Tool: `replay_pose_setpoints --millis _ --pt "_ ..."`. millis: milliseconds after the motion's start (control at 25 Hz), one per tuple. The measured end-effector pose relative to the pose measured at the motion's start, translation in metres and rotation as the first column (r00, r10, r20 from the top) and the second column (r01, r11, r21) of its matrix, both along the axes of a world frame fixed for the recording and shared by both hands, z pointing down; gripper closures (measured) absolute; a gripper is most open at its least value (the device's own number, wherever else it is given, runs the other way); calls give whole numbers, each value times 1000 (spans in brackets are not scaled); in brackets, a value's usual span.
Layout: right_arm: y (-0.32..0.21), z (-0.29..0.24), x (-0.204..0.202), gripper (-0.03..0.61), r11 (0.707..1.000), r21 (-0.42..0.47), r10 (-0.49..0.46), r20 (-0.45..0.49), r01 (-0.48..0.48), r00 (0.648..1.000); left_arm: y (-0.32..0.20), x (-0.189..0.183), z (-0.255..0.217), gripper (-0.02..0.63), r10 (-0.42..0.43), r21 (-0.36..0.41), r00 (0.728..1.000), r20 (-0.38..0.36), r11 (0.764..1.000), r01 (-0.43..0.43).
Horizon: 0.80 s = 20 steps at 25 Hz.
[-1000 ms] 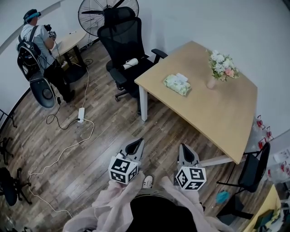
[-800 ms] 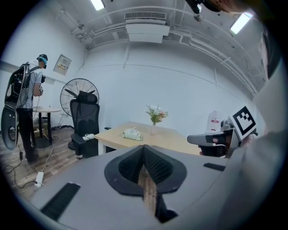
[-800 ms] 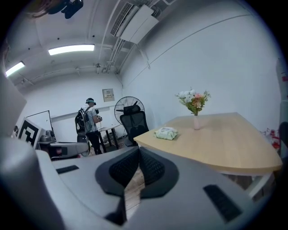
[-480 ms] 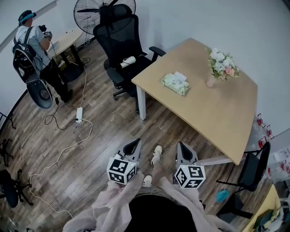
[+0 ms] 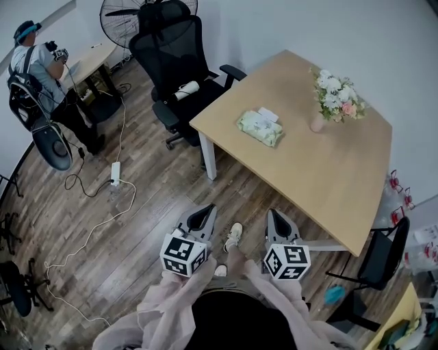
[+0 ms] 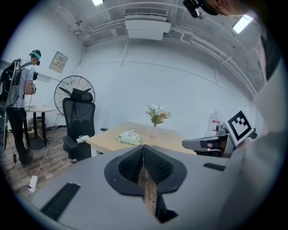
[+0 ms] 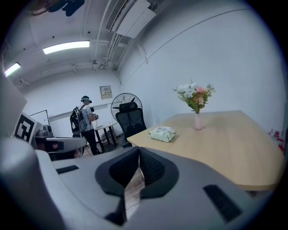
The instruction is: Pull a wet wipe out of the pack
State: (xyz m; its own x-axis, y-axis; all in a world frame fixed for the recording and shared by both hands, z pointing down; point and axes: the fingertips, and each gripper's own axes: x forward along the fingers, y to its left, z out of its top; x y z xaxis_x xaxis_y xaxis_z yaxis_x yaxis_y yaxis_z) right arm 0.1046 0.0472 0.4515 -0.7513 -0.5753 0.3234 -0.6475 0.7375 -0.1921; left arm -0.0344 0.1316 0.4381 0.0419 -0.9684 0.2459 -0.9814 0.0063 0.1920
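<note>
A pale green pack of wet wipes [image 5: 259, 128] lies on the light wooden table [image 5: 328, 178], near its far left corner; it also shows in the left gripper view [image 6: 129, 137] and the right gripper view [image 7: 162, 133]. Both grippers are held low over the wooden floor, well short of the table. My left gripper [image 5: 203, 215] is shut with its jaws tip to tip and nothing between them. My right gripper [image 5: 278, 222] is shut and empty too. In the left gripper view the right gripper [image 6: 202, 143] shows at the right edge.
A vase of flowers [image 5: 332, 100] stands on the table behind the pack. A black office chair [image 5: 178, 65] sits at the table's left corner. A person [image 5: 37, 65] stands by a small desk and a fan [image 5: 130, 14] far left. Cables and a power strip [image 5: 114, 173] lie on the floor.
The view has advanced toward the table: the table and the pack sit slightly further left and larger. Both grippers moved forward with me, and a foot now shows between them.
</note>
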Motion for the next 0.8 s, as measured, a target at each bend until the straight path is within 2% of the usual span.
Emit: replay_pose_setpoints --millis 440,800 --pt "-73 1 -35 566 1000 -10 -25 -6 25 1000 -72 -33 10 600 -22 -25 999 -29 999 22" --pt "-142 -3 -55 566 1000 -24 -8 0 8 1000 -143 -52 13 601 -6 -50 999 -43 999 4"
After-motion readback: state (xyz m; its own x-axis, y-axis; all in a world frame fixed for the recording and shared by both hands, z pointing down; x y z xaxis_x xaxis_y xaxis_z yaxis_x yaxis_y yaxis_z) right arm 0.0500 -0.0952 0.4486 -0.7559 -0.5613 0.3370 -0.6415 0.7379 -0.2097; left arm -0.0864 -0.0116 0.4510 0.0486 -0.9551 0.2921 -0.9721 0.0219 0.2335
